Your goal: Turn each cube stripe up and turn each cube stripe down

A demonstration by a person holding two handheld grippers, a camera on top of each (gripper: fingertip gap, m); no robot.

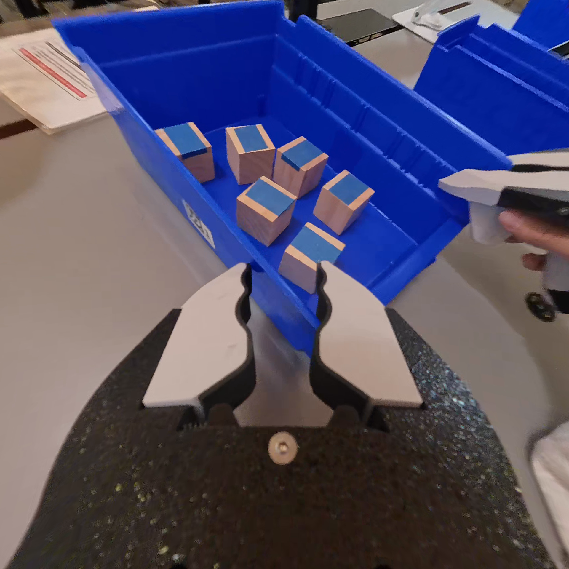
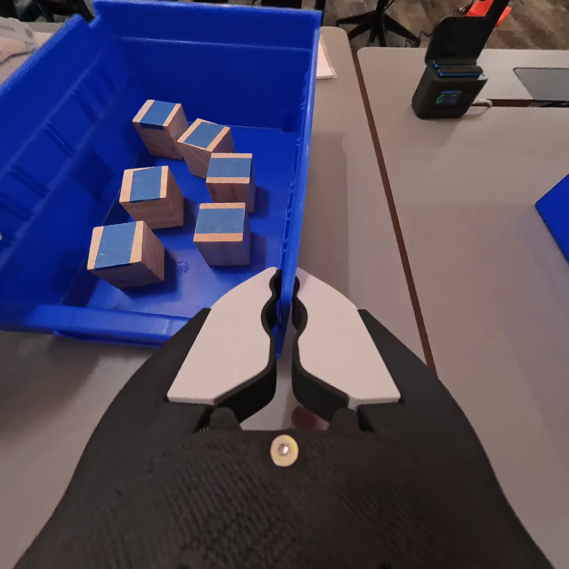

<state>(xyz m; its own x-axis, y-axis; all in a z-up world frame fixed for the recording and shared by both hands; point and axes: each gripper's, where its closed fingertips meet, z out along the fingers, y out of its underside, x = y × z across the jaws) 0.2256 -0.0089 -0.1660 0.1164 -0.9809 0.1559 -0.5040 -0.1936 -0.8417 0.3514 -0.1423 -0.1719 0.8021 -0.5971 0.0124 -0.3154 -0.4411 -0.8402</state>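
Observation:
Several wooden cubes lie in a blue bin [image 1: 184, 77], each with its blue stripe facing up, such as the nearest cube [image 1: 311, 252] and one at the bin's middle [image 1: 264, 206]. They also show in the right wrist view, for example the near cube [image 2: 120, 249] inside the bin [image 2: 215, 77]. My left gripper [image 1: 283, 268] is open and empty, its fingers straddling the bin's near side wall close to the nearest cube. My right gripper [image 2: 286, 277] is shut on the bin's other side wall. It shows in the left wrist view [image 1: 455, 184] at that wall.
A second blue bin [image 1: 492, 92] stands behind on the right. A paper sheet with a red bar [image 1: 46, 77] lies at the far left. A black device [image 2: 446, 89] stands on the neighbouring table past a seam [image 2: 394, 215]. A hand [image 1: 535, 228] holds the right gripper.

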